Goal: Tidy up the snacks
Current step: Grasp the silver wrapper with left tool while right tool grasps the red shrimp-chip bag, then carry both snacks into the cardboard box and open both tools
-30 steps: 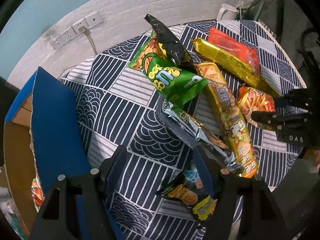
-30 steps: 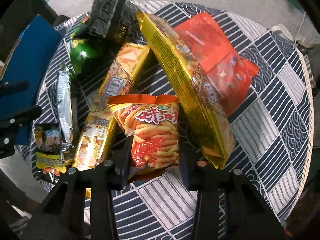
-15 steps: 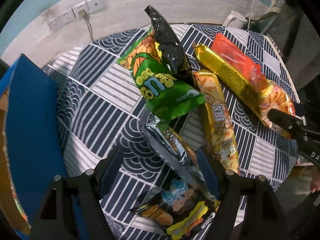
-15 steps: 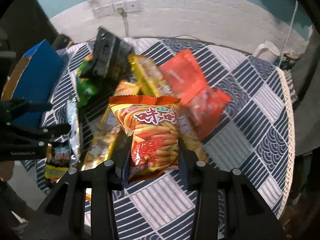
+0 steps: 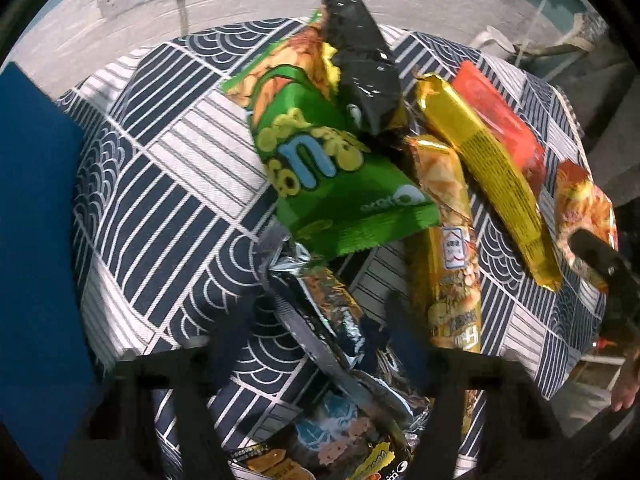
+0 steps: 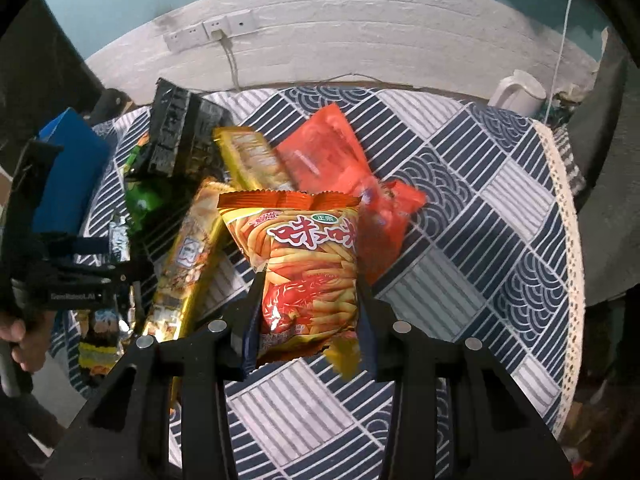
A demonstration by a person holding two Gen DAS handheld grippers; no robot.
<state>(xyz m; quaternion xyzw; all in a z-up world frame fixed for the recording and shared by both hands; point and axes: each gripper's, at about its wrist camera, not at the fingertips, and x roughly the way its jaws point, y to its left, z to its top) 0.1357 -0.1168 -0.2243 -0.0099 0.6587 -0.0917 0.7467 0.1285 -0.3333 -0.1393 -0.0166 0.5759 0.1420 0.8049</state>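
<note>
Gripping the orange snack bag (image 6: 310, 276) above the table's near edge, the right gripper (image 6: 308, 312) stays clamped. Bare tablecloth (image 6: 480, 240) spreads toward the right edge. The left gripper (image 5: 320, 344) is closing around the silver packet (image 5: 320, 320) near the blue box (image 5: 36, 240).

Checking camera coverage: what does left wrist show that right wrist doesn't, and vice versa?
Only left wrist: the front of the green bag, and the left gripper's fingers closing around the silver-edged packet.

Only right wrist: the printed front of the orange shrimp-stick bag clamped in the right gripper, the white kettle, and a hand holding the left gripper.

Both: patterned tablecloth, black bag, gold packs, red bag, blue box, wall sockets.
</note>
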